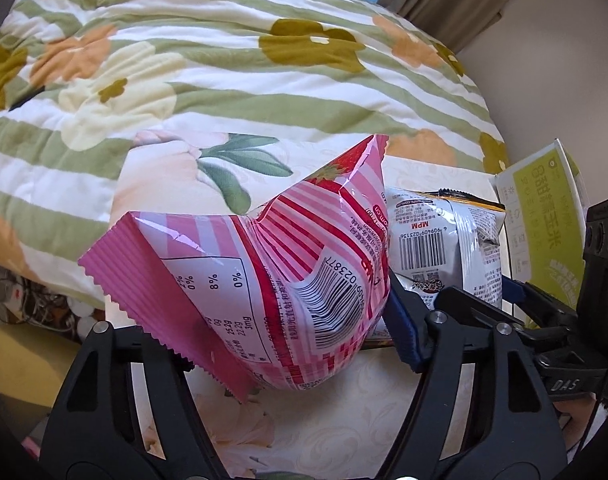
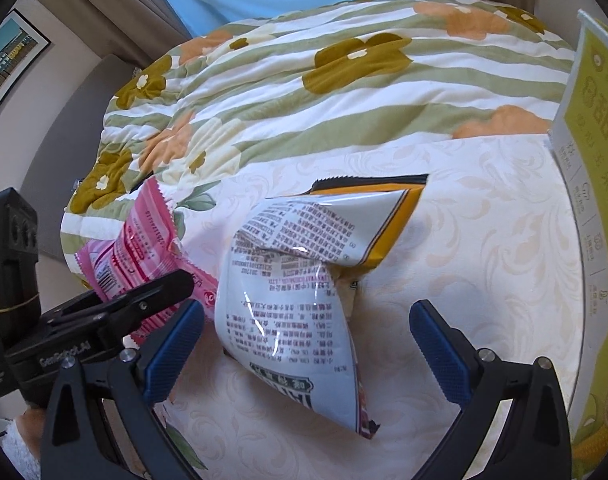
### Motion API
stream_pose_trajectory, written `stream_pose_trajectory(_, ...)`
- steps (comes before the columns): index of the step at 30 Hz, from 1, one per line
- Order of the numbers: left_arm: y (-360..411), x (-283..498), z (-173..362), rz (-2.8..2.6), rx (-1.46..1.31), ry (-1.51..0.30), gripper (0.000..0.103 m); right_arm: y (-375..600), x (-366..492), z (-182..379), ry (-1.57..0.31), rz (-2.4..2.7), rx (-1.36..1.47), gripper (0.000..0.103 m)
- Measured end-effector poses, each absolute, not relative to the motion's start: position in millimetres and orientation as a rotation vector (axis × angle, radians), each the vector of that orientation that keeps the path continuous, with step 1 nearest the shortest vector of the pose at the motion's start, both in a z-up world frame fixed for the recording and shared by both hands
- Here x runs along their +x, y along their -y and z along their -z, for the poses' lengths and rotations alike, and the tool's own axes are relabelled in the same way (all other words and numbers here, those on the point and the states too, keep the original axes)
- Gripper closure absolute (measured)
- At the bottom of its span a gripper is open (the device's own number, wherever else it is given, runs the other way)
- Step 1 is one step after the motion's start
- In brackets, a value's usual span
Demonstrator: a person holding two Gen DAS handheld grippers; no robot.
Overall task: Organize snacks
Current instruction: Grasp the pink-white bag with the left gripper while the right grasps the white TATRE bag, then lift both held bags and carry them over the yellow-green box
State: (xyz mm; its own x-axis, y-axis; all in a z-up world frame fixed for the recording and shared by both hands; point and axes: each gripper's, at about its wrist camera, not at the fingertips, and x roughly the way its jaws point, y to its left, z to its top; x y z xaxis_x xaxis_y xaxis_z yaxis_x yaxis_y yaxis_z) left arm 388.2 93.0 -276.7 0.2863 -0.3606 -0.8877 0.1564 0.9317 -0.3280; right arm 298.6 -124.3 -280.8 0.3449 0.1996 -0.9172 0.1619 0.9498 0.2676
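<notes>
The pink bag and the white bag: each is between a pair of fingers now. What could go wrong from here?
1. The left gripper squeezes the puffed pink bag, already creased; more pressure may crush the snacks or burst it.
2. The right gripper stands open around the white bag, which lies off-centre near one finger, so closing may push it aside.
3. Both grippers work close together and might collide.

Two crinkly foil snack bags lie on the bed: one pink-striped strawberry bag (image 1: 272, 276) and one white-and-yellow printed bag (image 2: 300, 292). One green-and-white cardboard box (image 2: 592, 208) stands beside them.
</notes>
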Motion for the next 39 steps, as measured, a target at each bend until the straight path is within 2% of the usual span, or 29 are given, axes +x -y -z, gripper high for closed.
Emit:
stream_pose_trajectory(5, -100.9, 384.9, 273.7, 0.315, -0.187, -1.234, 0.034, 118.2, 307.0, 288.4, -1.237, -0.042, 0.317, 0.003)
stream_pose_trajectory(10, -108.1, 380.2, 272.1, 0.294, -0.185, -1.236, 0.034, 116.2, 311.5, 293.3, -1.24, -0.055, 0.306, 0.014)
stream_pose_trajectory(11, -109.3, 379.1, 272.1, 0.292, -0.187, -1.237, 0.034, 115.2, 312.2, 293.3, -1.238, -0.061, 0.301, 0.017)
stream_pose_trajectory(13, -110.8, 377.0, 271.8, 0.288, -0.186, -1.236, 0.034, 113.0, 312.9, 292.7, -1.238, -0.061, 0.275, 0.035)
stream_pose_trajectory(18, -112.2, 371.5, 264.0, 0.283, -0.183, -1.228, 0.035, 113.1, 309.4, 285.8, -1.222, -0.068, 0.274, 0.045)
stream_pose_trajectory(24, -114.6, 360.3, 236.6, 0.295, -0.165, -1.189, 0.035, 110.3, 295.6, 258.8, -1.166, -0.056, 0.256, 0.046)
stream_pose_trajectory(32, -113.6, 337.3, 177.4, 0.331, -0.146, -1.128, 0.035, 109.2, 248.0, 190.1, -1.058, -0.006, 0.25, 0.047)
stream_pose_trajectory(39, -61.8, 326.7, 132.3, 0.454, -0.076, -1.079, 0.035, 132.5, 195.2, 134.9, -1.002, 0.087, 0.26, 0.047)
